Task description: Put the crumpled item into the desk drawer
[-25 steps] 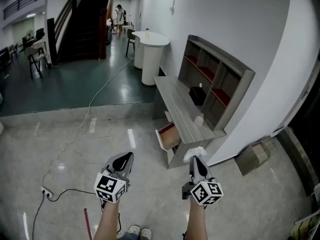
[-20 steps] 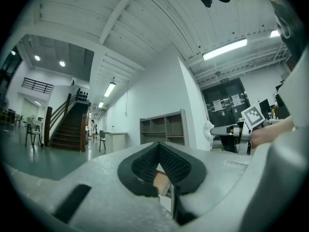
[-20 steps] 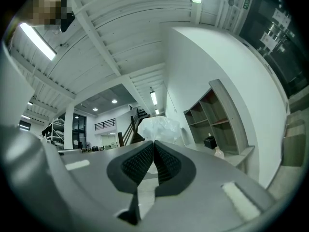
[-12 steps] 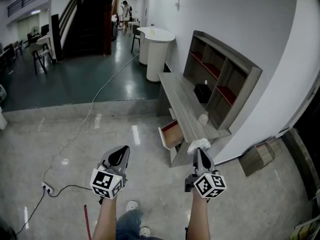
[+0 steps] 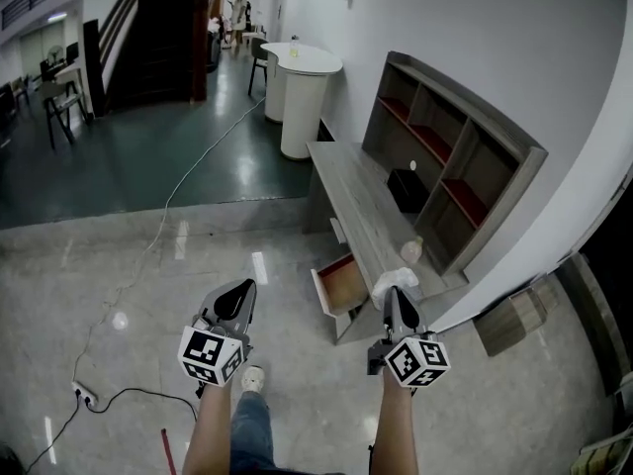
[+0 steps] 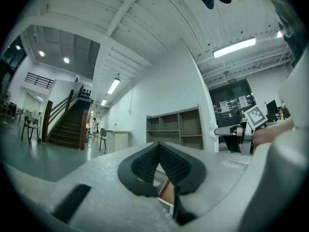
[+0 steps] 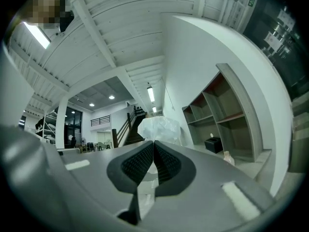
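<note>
Ahead and slightly left of right tongs [image 5: 396, 295], clenched on crumpled plastic bag [image 5: 390, 281]: open desk drawer [image 5: 345, 279]. Left tongs [image 5: 237, 296] clenched empty, farther off.

Seen from the right gripper view, the crumpled item [image 7: 160, 128] shows only its top; the rest is hidden behind the closed pads of the right hand-held gripper [image 7: 153, 144]. From the head view, the worktop [image 5: 356, 196] covers the back of the open drawer [image 5: 341, 283]. A small pale object [image 5: 410, 250] on the worktop is too small to identify, as is a distant person [image 5: 237, 8]. The bottom edge cuts off the left forearm [image 5: 213, 433] and the right forearm [image 5: 396, 433].
</note>
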A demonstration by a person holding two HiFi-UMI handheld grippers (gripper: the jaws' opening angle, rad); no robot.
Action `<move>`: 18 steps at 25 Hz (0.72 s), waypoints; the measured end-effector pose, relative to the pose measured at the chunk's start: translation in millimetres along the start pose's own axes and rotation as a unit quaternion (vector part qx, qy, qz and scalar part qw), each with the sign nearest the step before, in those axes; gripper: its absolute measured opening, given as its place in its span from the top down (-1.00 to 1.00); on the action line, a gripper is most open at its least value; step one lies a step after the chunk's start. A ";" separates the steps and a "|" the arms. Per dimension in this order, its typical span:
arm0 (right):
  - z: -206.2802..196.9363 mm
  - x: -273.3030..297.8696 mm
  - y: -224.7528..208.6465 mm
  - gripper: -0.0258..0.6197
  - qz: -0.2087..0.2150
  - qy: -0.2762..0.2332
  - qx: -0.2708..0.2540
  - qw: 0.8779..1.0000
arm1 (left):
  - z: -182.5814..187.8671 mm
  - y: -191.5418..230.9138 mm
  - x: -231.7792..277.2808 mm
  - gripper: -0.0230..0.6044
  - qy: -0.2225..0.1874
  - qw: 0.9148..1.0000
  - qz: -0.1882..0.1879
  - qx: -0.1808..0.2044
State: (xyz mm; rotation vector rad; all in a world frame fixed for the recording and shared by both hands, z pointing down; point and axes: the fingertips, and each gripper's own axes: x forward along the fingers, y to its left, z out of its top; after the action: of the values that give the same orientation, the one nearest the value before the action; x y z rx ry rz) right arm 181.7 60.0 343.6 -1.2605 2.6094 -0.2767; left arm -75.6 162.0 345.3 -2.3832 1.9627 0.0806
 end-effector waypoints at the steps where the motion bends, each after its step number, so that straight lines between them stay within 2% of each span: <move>1: -3.8 19.4 -5.3 0.87 -0.007 0.001 0.001 1.000 | -3.1 14.2 17.4 0.92 0.003 1.000 -0.005 -0.002; 9: -25.4 162.2 -43.4 0.87 -0.070 0.015 0.007 0.997 | -22.9 119.3 160.0 0.92 0.032 0.998 -0.052 -0.016; 13: -31.5 207.7 -68.2 0.87 -0.109 0.017 0.007 0.994 | -33.7 141.9 226.6 0.92 0.049 0.994 -0.095 -0.016; 18: -53.2 229.0 -92.3 0.87 -0.150 0.028 0.011 0.988 | -57.1 150.0 273.7 0.92 0.066 0.989 -0.129 -0.026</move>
State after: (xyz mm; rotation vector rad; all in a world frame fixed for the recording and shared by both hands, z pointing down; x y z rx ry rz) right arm 96.9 -173.2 390.8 -1.6589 2.4476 -0.3960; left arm -170.0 -138.9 380.8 -2.7175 1.7010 -0.0368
